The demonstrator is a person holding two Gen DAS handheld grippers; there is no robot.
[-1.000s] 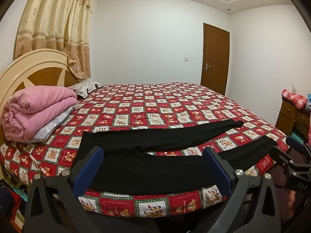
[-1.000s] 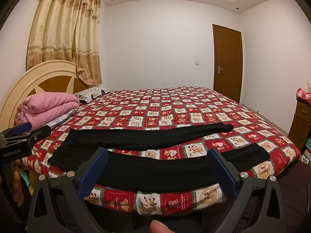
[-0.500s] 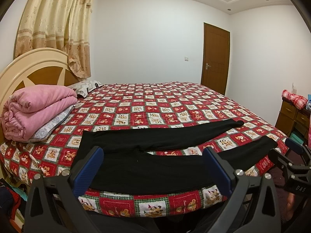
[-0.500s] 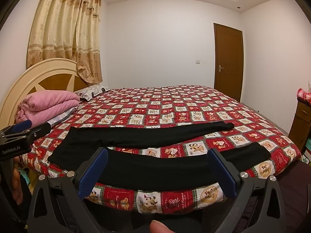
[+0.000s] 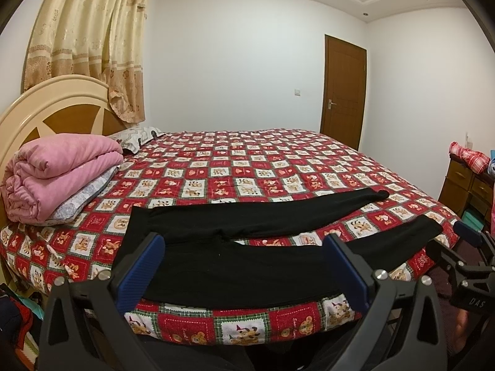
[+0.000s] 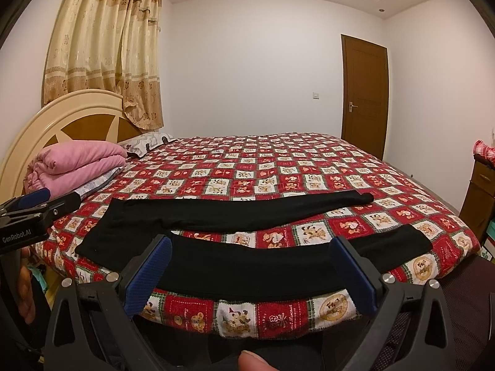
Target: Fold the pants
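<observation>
One patchwork bedspread (image 5: 278,167) carried the black pants (image 5: 247,256), spread flat near its front edge, legs splayed. Left gripper (image 5: 244,266) and right gripper (image 6: 250,266) hovered wide open, empty; a shallow pinch might snag the bedspread too.

I read "GenRobot.AI" in white on the black body of the left gripper (image 6: 32,213), far left of my right jaws. On the right gripper (image 5: 464,253), off to the right of my left jaws, I read "DAS". The script on the bedspread (image 6: 278,160) squares is too small to read.
</observation>
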